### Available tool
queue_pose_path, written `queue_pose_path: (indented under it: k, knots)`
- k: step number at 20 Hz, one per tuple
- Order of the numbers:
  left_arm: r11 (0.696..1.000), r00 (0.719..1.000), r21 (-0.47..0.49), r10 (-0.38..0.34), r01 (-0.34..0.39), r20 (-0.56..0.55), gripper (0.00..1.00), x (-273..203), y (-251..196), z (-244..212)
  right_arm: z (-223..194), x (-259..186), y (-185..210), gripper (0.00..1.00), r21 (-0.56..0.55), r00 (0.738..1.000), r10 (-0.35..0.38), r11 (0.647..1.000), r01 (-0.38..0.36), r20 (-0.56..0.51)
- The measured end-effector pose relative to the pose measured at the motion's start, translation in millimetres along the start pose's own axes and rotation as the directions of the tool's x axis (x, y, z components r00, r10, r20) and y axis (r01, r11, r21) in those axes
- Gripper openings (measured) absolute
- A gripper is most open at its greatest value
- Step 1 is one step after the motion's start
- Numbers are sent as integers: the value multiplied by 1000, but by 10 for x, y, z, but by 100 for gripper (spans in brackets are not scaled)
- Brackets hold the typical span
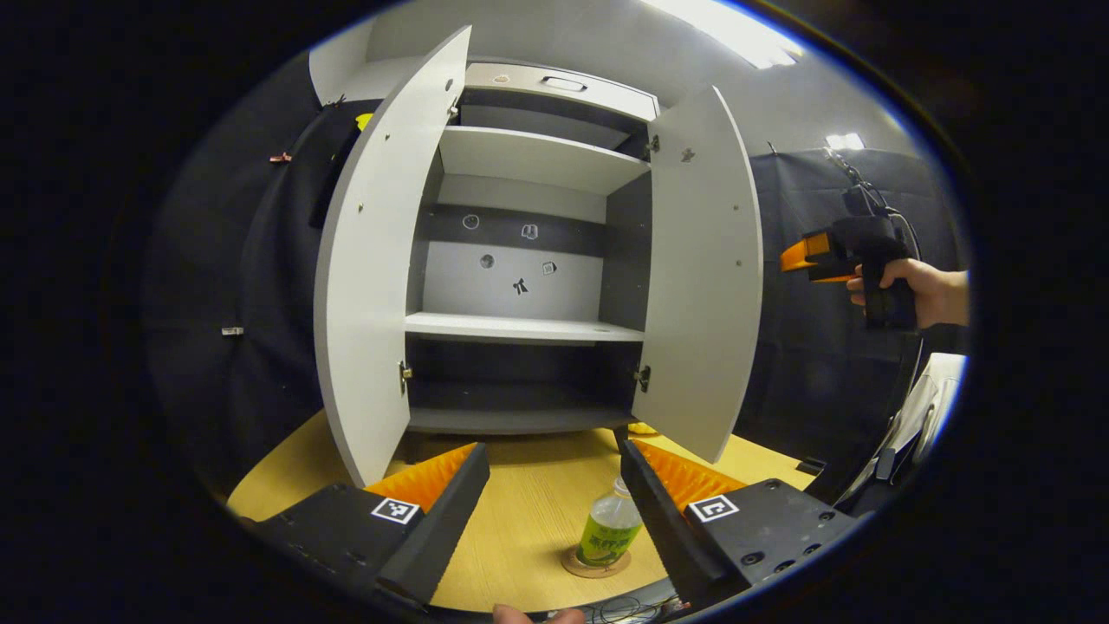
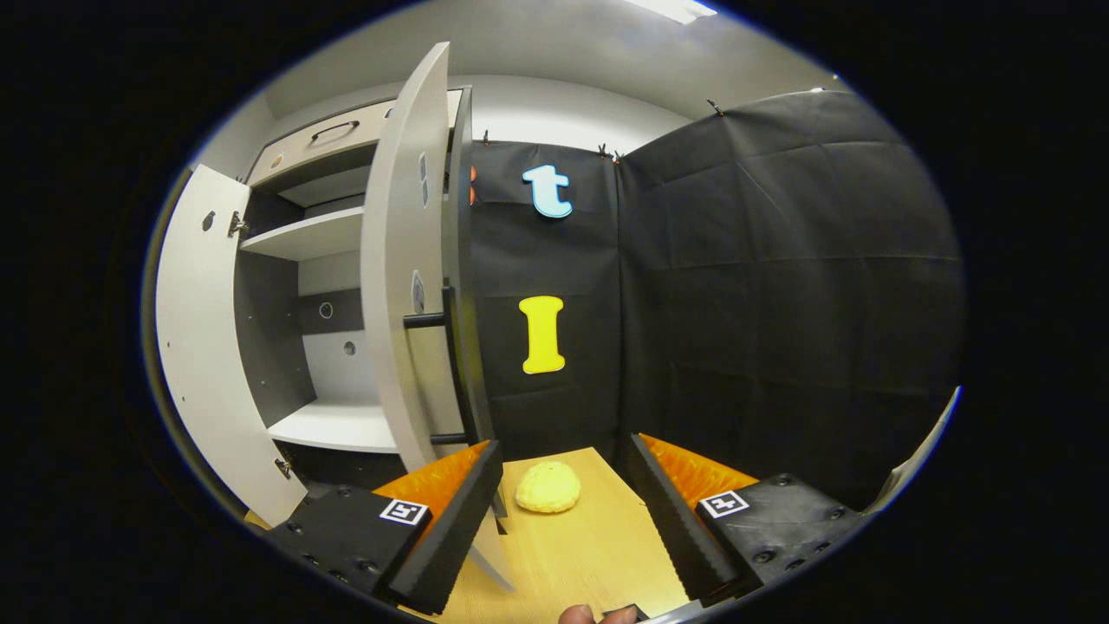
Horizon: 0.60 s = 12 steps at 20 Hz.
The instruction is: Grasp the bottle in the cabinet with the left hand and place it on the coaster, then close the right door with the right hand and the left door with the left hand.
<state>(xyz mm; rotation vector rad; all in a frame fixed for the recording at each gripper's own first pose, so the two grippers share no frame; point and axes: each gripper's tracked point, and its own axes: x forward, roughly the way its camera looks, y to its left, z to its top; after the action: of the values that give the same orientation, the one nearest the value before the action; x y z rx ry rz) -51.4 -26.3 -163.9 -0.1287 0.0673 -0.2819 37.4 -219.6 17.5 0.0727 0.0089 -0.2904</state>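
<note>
Your left hand-held gripper (image 1: 554,511) hangs above the pale wooden desk (image 1: 528,520) with its fingers spread wide apart and nothing between them touching either one. Just beyond the fingertips, nearer the right finger, the small clear plastic bottle with a green label (image 1: 610,529) stands upright on the round cork coaster (image 1: 594,565), close to the desk's near edge.

Behind it, toward the desk's far edge, stands the grey-and-white cabinet (image 1: 528,260), and both of its doors stand open. The tall white left door (image 1: 381,286) swings out toward you, and the white right door (image 1: 703,286) does the same on the other side. The shelves between them are bare apart from a few small marks on the back panel.

In the left gripper view, your right hand (image 1: 918,290) holds the other hand-held gripper (image 1: 801,257) up in the air, well to the right of the right door and apart from it.

In the right gripper view, your right hand-held gripper (image 2: 563,511) also has its fingers spread apart, gripping nothing. The edge of the right door (image 2: 407,286) stands just left of its left finger, with the door's dark bar handle (image 2: 449,373) facing you. A yellow lumpy soft object (image 2: 548,487) lies on the desk between the fingertips, farther off, near the black cloth wall (image 2: 780,286).
</note>
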Motion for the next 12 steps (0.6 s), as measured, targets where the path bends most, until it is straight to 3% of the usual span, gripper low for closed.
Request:
queue_pose_path:
  k: [5, 8, 12]
  knots:
    - [999, 999, 5, 38, -38, 14, 96, 145, 169, 322, 127, 291, 83, 98, 13, 999, 33, 999, -33, 10]
    - [998, 998, 8, 61, -61, 9, 96, 180, 273, 387, 136, 306, 139, 96, -12, 999, 32, 999, -32, 24]
    - [997, 997, 21, 72, -72, -10, 96, 156, 375, 350, 92, 274, 222, 97, 45, 998, 55, 997, -55, 11]
